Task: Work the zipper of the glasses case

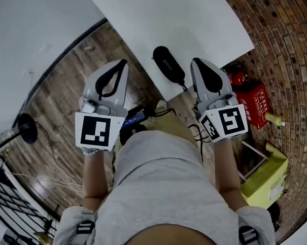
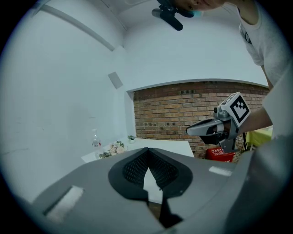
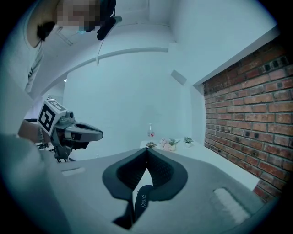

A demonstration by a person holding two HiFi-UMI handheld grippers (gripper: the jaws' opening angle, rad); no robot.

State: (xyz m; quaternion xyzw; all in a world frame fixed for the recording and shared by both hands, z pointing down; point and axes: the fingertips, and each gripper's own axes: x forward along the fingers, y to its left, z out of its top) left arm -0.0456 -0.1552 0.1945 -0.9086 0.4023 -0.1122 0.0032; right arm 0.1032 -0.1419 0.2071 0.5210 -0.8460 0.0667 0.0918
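A white table stood ahead of the right gripper. At its far end were a clear bottle, flowers and a small potted plant. A brick wall ran along that gripper's right. A red box sat just to its right, with a yellow-green container further back. Below the left gripper lay the wooden floor, and a black round base stood off to its left.

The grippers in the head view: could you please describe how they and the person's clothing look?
The left gripper and the right gripper have light grey, teardrop-shaped shells with black textured pads inside. Each carries a white cube with black square markers. A black cable loops beside the right one. The person wears a grey short-sleeved shirt.
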